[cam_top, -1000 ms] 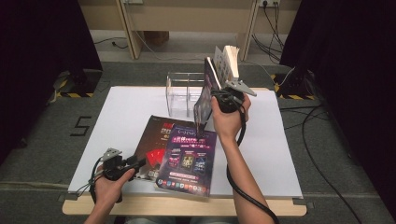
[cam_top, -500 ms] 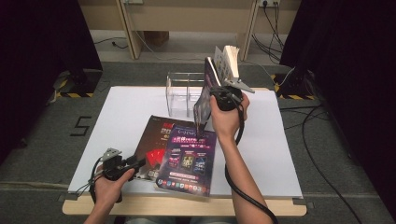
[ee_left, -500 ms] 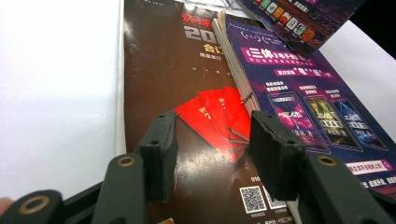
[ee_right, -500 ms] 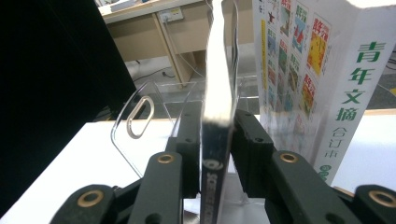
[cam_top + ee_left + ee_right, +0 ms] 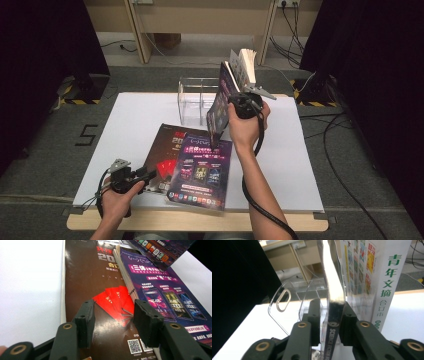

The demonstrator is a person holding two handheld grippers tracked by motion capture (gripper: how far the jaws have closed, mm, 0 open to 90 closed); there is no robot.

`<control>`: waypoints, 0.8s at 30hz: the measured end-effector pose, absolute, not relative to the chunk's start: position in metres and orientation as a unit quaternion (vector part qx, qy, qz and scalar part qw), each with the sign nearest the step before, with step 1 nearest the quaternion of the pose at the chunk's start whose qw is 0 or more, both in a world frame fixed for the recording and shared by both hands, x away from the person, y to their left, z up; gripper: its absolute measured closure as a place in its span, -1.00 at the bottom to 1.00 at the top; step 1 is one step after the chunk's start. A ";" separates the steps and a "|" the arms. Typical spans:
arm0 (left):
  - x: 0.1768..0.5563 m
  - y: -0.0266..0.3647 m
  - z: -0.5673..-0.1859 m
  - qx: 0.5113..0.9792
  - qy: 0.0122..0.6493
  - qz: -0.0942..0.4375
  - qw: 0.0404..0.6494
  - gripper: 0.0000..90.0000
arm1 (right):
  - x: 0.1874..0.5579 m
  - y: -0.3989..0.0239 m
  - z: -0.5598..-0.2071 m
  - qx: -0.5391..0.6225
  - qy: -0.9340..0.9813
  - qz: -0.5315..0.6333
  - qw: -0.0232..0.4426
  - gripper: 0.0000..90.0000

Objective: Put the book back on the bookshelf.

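Right gripper (image 5: 231, 107) holds a magazine (image 5: 218, 105) upright by its spine, jaws just closing on it, beside the clear rack (image 5: 192, 100). Left gripper (image 5: 146, 174) rests half-open, empty, over the flat magazines (image 5: 197, 165) nearer the person.

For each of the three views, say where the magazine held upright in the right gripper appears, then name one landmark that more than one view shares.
High view: the upright magazine stands right of centre, before the clear acrylic rack, gripped by the right gripper.
Left gripper view: its lower corner hangs at the top right.
Right gripper view: its spine stands edge-on between the jaws, centre.
Shared landmark: the purple magazine lying flat in the high and left gripper views.
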State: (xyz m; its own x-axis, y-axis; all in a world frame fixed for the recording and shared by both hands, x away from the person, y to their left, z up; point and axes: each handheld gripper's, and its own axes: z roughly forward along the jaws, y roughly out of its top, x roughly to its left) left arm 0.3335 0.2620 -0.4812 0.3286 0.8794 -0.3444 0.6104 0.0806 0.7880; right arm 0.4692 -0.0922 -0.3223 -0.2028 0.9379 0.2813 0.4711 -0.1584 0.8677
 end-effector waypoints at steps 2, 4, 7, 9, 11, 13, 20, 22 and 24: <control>0.334 0.262 -0.481 0.664 0.561 0.142 0.473 0.13 | 0.471 -0.092 -0.321 0.591 0.607 0.476 0.238 0.80; 0.334 0.263 -0.481 0.664 0.561 0.143 0.473 0.13 | 0.473 -0.092 -0.320 0.602 0.606 0.462 0.241 0.85; 0.334 0.263 -0.481 0.664 0.561 0.143 0.473 0.13 | 0.475 -0.095 -0.319 0.610 0.604 0.460 0.227 0.87; 0.334 0.263 -0.481 0.664 0.561 0.143 0.473 0.13 | 0.476 -0.096 -0.318 0.610 0.604 0.461 0.224 0.87; 0.334 0.263 -0.481 0.664 0.561 0.143 0.473 0.13 | 0.476 -0.097 -0.319 0.608 0.603 0.465 0.224 0.87; 0.334 0.264 -0.481 0.664 0.561 0.144 0.473 0.13 | 0.475 -0.096 -0.320 0.604 0.601 0.472 0.227 0.88; 0.334 0.263 -0.481 0.663 0.562 0.143 0.473 0.13 | 0.473 -0.092 -0.319 0.590 0.604 0.481 0.235 0.88; 0.334 0.263 -0.481 0.663 0.562 0.143 0.473 0.13 | 0.473 -0.091 -0.318 0.588 0.605 0.482 0.236 0.88; 0.334 0.264 -0.481 0.663 0.562 0.143 0.474 0.13 | 0.472 -0.091 -0.317 0.585 0.604 0.485 0.238 0.88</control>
